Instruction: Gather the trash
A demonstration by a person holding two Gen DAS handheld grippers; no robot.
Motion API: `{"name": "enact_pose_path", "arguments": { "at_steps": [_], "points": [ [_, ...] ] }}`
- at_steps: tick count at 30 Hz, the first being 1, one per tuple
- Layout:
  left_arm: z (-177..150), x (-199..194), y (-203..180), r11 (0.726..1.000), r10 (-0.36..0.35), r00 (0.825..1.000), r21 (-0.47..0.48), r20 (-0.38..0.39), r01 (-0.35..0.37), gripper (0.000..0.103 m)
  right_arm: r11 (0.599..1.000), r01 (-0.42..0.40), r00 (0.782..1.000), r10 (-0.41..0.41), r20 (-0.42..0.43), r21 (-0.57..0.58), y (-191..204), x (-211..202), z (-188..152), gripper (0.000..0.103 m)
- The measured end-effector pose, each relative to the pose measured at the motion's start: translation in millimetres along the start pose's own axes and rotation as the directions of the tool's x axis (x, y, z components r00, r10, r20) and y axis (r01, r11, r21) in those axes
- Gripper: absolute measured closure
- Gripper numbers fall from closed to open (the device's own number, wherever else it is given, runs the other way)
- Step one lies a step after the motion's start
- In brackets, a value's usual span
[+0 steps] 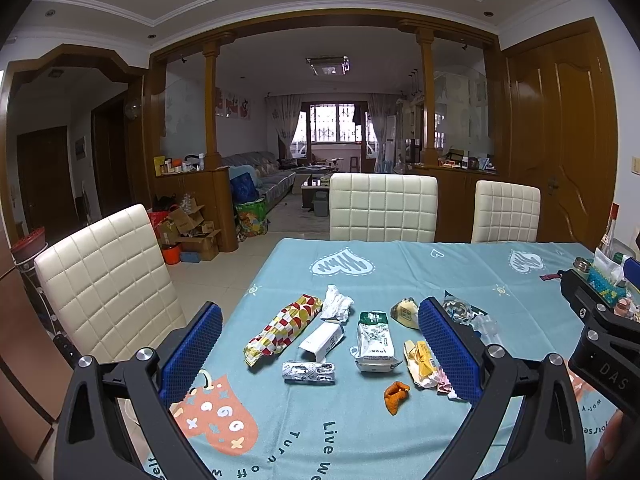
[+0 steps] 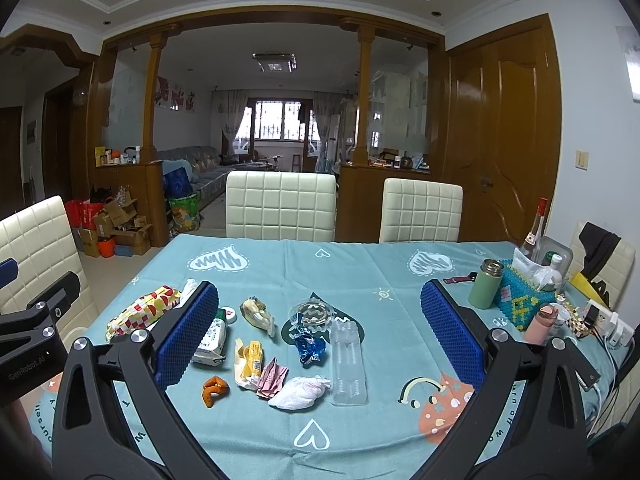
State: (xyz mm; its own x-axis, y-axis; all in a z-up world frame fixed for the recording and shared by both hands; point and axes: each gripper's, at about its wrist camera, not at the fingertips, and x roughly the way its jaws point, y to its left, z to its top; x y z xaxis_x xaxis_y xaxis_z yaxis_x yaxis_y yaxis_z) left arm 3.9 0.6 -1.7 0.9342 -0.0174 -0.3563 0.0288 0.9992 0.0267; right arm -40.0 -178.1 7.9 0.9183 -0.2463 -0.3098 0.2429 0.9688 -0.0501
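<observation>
Above the teal tablecloth [image 1: 400,272], left gripper [image 1: 320,344] and right gripper [image 2: 320,340] both stand wide apart, empty, touching none of the scattered wrappers [image 2: 250,364] at frame centre.

Soft daylight, sharp, fisheye-warped edges

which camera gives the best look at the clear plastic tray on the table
The right wrist view: the clear plastic tray lies whole and unobstructed between the fingers. In the left wrist view only a sliver shows behind that gripper's right finger.
</observation>
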Motion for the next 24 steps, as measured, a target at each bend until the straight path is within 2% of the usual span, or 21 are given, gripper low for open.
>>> {"name": "enact_pose_path", "arguments": {
  "at_steps": [24],
  "points": [
    [-2.0,1.7,-2.1,1.000,-0.017,1.000,0.007,-0.012,0.017,0.007,1.000,-0.001,1.000,0.001,-0.001,0.001,0.8,-0.3,-0.5,0.003]
  ]
}}
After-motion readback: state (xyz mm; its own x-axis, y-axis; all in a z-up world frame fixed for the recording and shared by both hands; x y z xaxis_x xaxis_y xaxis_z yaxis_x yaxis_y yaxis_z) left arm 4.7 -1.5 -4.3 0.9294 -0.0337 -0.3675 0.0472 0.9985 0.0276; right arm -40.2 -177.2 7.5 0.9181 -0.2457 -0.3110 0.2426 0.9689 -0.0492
